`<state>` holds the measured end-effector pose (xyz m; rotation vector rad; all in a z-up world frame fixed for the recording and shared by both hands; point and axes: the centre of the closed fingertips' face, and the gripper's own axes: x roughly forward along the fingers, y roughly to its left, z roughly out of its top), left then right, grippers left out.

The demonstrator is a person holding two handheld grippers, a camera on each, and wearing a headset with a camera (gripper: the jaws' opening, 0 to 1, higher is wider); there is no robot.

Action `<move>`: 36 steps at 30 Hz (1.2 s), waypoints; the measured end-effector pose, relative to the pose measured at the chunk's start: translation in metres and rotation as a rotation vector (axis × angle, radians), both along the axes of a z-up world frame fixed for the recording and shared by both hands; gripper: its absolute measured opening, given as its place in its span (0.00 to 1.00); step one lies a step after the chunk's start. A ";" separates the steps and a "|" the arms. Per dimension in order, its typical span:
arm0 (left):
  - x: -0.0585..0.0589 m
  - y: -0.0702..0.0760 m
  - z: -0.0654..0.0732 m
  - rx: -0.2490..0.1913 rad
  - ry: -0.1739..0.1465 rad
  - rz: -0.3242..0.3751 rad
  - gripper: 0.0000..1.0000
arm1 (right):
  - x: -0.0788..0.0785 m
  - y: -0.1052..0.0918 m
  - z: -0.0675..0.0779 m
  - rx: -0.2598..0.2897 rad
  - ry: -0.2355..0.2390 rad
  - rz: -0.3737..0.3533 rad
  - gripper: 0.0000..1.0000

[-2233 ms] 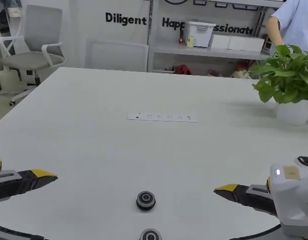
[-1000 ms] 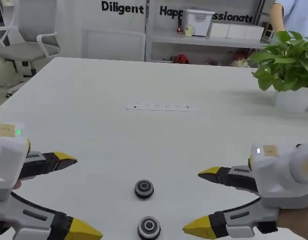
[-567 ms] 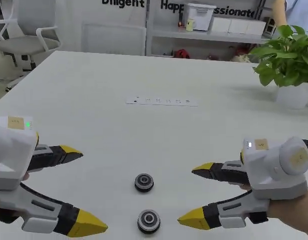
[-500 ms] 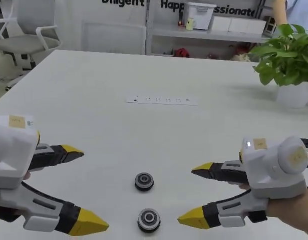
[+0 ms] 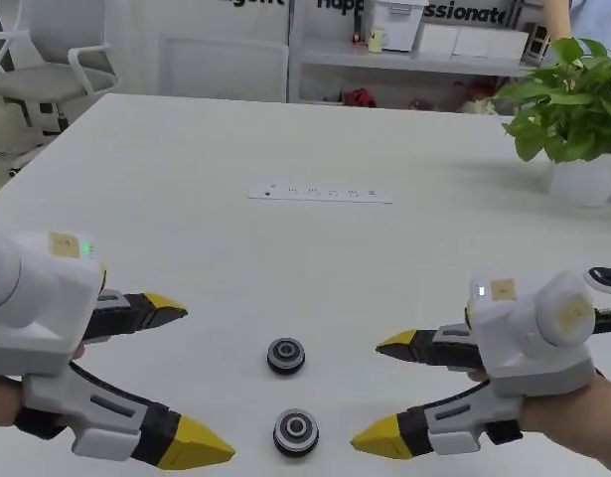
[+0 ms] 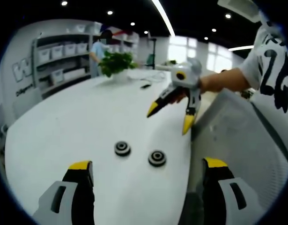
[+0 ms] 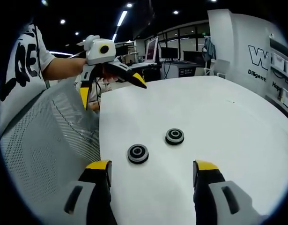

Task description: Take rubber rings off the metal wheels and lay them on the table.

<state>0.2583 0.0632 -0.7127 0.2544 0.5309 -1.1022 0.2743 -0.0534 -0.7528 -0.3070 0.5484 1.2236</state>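
We see the farther wheel (image 5: 286, 355) lying flat on the white table (image 5: 285, 258) and the nearer wheel (image 5: 296, 430) flat at its 6 o'clock, a little apart, each a silvery metal hub with a black rubber ring (image 5: 278, 431) seated around it.

On the table (image 5: 305, 258), the near wheel (image 5: 296, 431) lies by the front edge, with the far wheel (image 5: 286, 355) just behind it. The left tool (image 5: 204, 383) is to their left and the right tool (image 5: 370, 393) to their right. A power strip (image 5: 320, 193) lies farther back, and a potted plant (image 5: 573, 99) stands at the far right.
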 end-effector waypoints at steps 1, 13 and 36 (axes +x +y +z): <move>0.000 -0.001 -0.001 0.004 0.000 -0.006 0.98 | -0.001 0.000 -0.001 0.000 0.004 0.003 0.69; -0.004 -0.011 -0.012 0.009 0.031 -0.045 0.96 | 0.000 0.006 -0.008 0.017 0.028 0.017 0.67; -0.003 -0.030 -0.023 0.015 0.054 -0.099 0.90 | -0.001 0.022 -0.016 0.019 0.060 0.060 0.63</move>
